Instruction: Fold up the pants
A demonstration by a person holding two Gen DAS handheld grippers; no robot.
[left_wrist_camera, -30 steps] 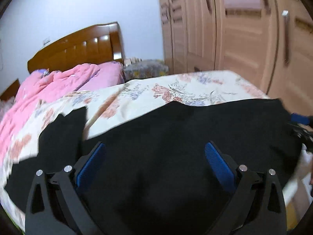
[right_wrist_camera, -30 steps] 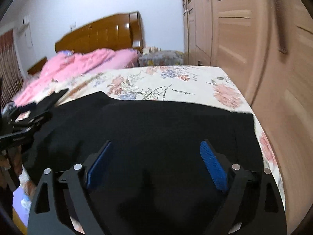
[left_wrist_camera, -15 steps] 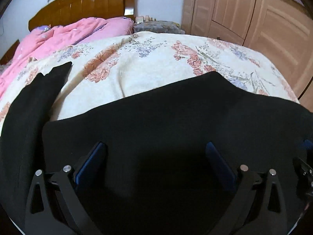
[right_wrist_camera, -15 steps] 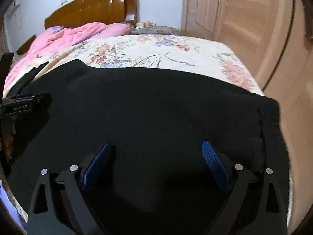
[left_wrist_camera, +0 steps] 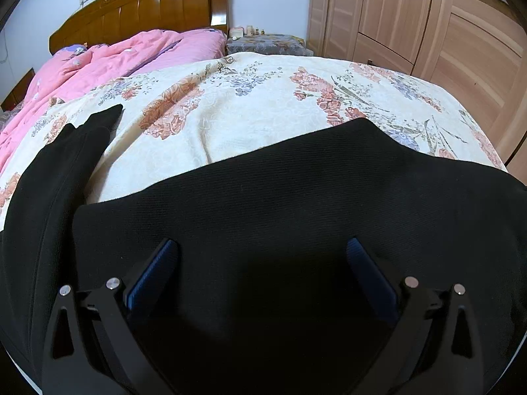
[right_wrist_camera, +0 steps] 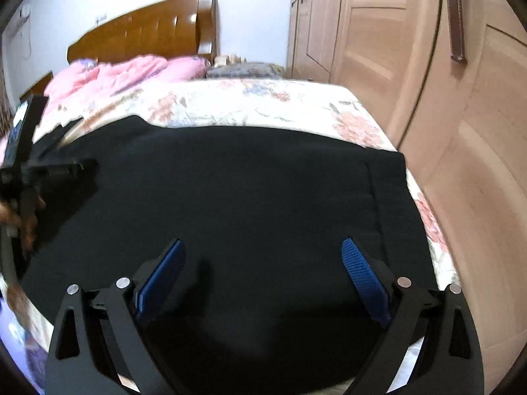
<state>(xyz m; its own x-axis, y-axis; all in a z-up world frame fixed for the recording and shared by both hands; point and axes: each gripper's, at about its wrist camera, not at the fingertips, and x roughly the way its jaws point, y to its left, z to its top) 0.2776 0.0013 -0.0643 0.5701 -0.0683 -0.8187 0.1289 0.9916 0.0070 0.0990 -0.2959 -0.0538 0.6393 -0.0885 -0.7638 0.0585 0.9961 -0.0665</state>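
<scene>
Left wrist | left tongs [left_wrist_camera: 260, 247] spread over ribbed black pants [left_wrist_camera: 296, 204] | right tongs [right_wrist_camera: 263, 247] opening, nothing pinched

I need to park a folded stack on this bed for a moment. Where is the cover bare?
Bare floral bedspread runs between the black pants in front and the pink quilt by the headboard, out to the wardrobe-side edge. The near part is taken: pants under both open grippers, a leg stretching along the left.
</scene>
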